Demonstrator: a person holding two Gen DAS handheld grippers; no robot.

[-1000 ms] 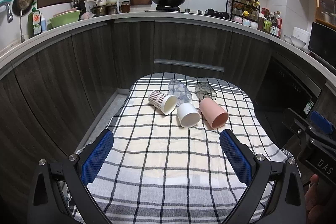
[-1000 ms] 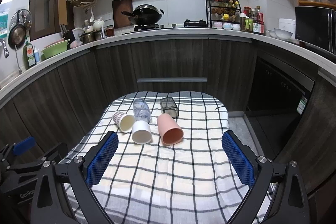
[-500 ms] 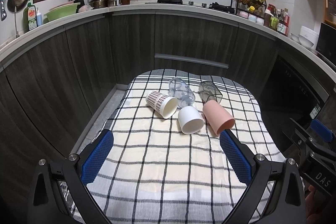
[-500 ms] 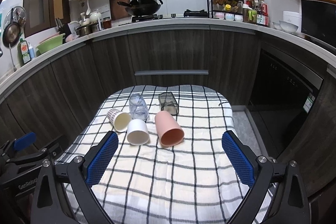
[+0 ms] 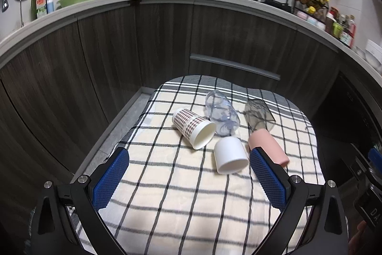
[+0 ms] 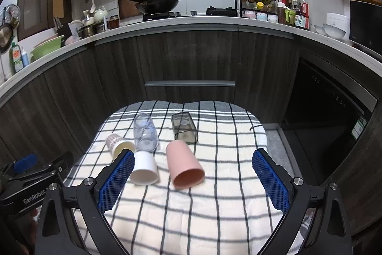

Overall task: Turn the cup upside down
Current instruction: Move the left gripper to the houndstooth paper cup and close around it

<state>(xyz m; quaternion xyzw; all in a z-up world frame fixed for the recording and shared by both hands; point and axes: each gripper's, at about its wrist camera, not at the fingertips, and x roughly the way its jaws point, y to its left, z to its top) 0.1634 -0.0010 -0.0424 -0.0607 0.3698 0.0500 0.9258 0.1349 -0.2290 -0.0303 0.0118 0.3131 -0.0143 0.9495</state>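
Both grippers, left and right, spread wide, empty. Pink cup lies on its side ahead between right fingers, mouth toward them; right appears nearer.

Five cups crowd the far half of the checked cloth; the near half lies bare.

The houndstooth-patterned paper cup, clear plastic cup, plain white cup, pink plastic cup and smoky grey square glass all lie on their sides, bunched close, with only narrow gaps between them. Bare black-and-white checked tablecloth stretches from their open mouths back to both grippers, and more lies to the right of the pink cup. Dark wood-grain cabinet fronts wall in the far side and the left.
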